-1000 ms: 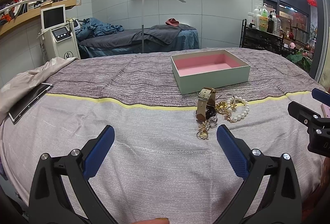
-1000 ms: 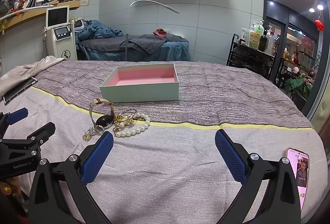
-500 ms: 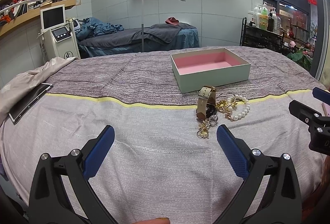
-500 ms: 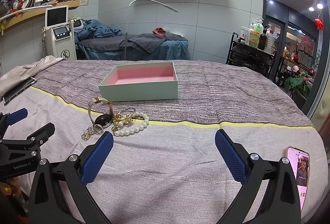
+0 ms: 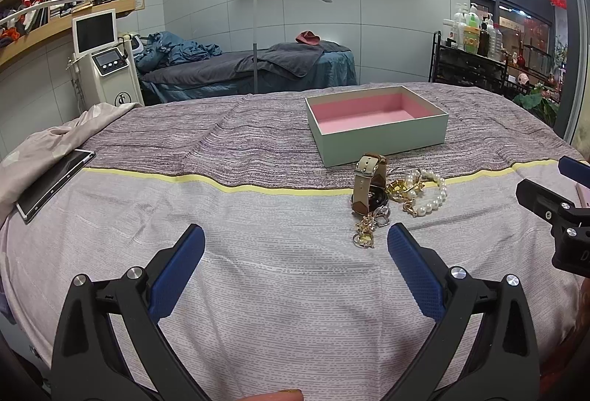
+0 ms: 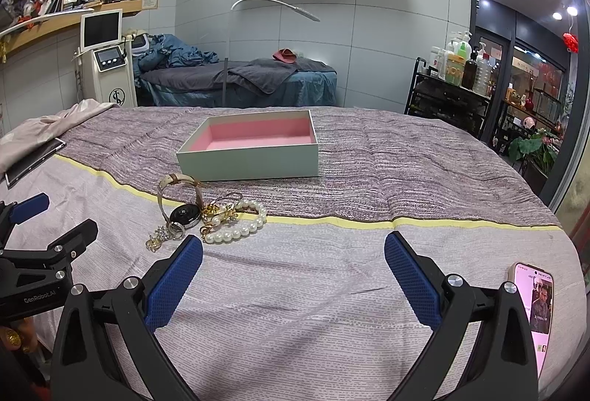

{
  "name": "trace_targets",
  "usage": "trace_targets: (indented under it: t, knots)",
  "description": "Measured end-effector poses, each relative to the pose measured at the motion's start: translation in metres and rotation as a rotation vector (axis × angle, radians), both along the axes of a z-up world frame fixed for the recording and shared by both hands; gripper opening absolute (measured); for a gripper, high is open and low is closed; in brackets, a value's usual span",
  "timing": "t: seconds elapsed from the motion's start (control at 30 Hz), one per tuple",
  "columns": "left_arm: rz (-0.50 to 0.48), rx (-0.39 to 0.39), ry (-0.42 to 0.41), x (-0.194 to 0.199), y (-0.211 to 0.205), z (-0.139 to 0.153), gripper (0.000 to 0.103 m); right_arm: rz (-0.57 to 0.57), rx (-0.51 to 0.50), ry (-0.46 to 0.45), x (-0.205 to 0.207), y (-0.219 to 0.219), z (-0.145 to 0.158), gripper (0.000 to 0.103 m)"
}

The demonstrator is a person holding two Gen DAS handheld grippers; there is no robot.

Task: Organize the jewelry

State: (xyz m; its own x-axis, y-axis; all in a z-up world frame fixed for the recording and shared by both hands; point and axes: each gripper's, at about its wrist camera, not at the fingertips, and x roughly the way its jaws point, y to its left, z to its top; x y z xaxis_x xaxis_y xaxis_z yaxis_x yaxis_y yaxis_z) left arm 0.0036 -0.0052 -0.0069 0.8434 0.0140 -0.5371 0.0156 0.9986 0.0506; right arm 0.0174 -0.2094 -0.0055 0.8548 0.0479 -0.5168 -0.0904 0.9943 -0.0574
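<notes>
A pale green box with a pink lining stands open and empty on the bed; it also shows in the right wrist view. In front of it lies a heap of jewelry: a watch with a tan strap, a pearl bracelet, gold pieces and small rings. My left gripper is open and empty, just short of the heap. My right gripper is open and empty, to the right of the heap.
The bed has a striped purple and grey cover. A tablet lies at its left edge on a pale cloth. A phone with a lit screen lies at the right edge. A massage bed, a floor lamp and a machine stand behind.
Both grippers have crept slightly forward towards the jewelry heap. Nothing on the bed has moved.
</notes>
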Motion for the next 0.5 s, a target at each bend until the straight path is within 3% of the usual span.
trace_targets:
  t: [0.5]
  knots:
    - [0.0, -0.003, 0.011, 0.0022, 0.0011, -0.0013, 0.098, 0.003, -0.01, 0.012, 0.0021, 0.0042, -0.0022, 0.097]
